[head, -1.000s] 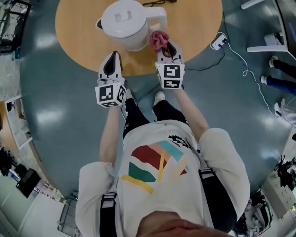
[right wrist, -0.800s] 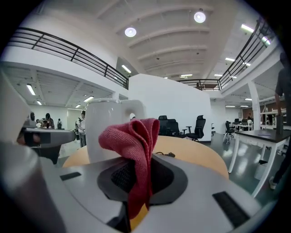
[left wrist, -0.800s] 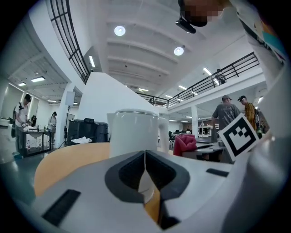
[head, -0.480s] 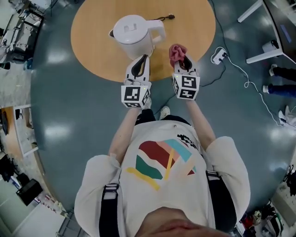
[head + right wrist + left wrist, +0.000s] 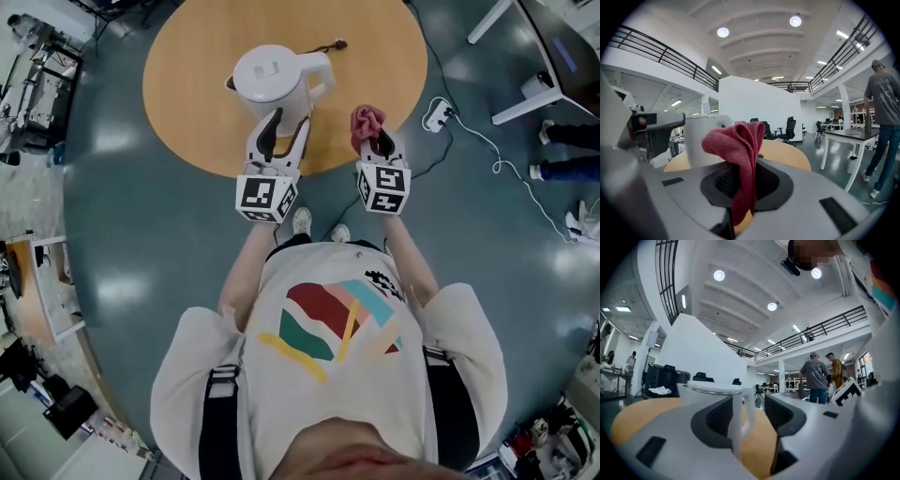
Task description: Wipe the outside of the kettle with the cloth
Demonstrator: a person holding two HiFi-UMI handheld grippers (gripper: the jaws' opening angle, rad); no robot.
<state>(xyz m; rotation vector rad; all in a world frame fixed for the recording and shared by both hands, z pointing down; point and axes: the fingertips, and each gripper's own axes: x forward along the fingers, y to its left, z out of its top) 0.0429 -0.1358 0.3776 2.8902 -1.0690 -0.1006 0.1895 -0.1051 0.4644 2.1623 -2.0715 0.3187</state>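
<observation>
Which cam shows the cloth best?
Right gripper view: the cloth fills the centre, pinched in the jaws of the right gripper. Head view shows only a small pink bunch at that gripper's tip. Left gripper view doesn't show it.

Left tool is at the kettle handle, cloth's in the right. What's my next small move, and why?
Probably close the left tool on the handle of the kettle. Its jaws have just been opening, and the handle stands between them unpinched. The right tool grips the red cloth beside the kettle, so steadying it first should let the wipe start.
</observation>
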